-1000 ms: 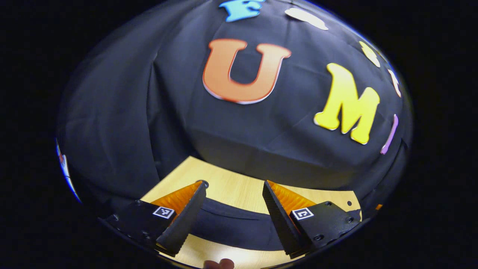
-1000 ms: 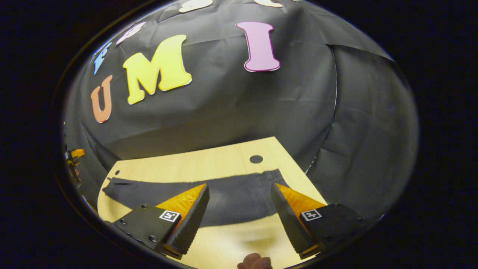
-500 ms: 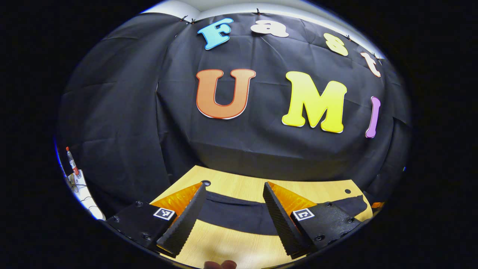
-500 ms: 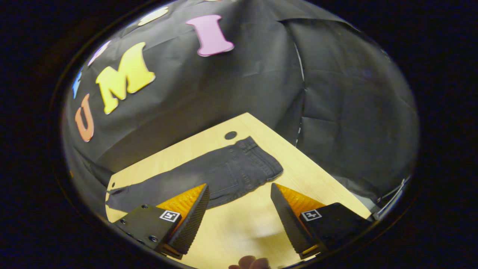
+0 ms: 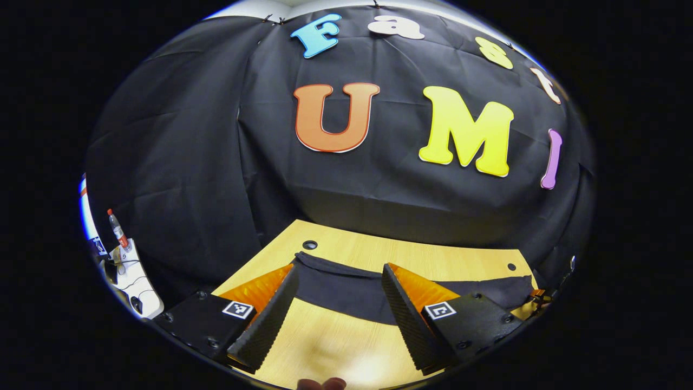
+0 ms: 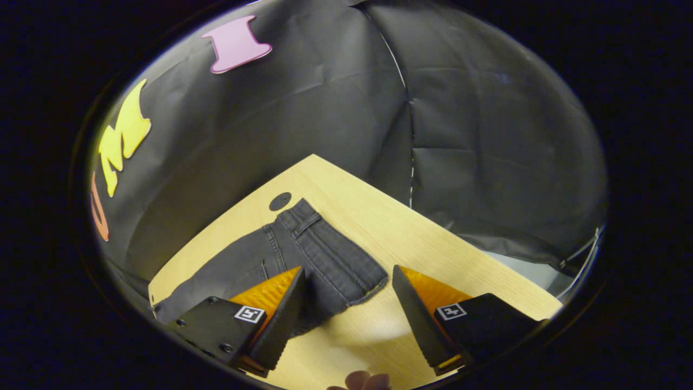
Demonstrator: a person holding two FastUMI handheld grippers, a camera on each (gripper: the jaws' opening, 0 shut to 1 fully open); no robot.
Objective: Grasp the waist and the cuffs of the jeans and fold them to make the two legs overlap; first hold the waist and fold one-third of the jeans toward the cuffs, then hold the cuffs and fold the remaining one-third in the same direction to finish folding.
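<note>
Since a second ago your right gripper (image 6: 349, 317) has swung toward the table's right end, so the jeans' waist (image 6: 330, 260) now lies just ahead of its fingers. Both grippers stand with fingers apart, holding nothing. Black jeans (image 5: 352, 290) lie flat along the wooden table (image 5: 411, 257), cuffs toward the left end, legs seemingly already overlapped. Your left gripper (image 5: 338, 319) hovers short of the near hem. Likely step: first third-fold. Next: lower onto the waistband and pinch it.
</note>
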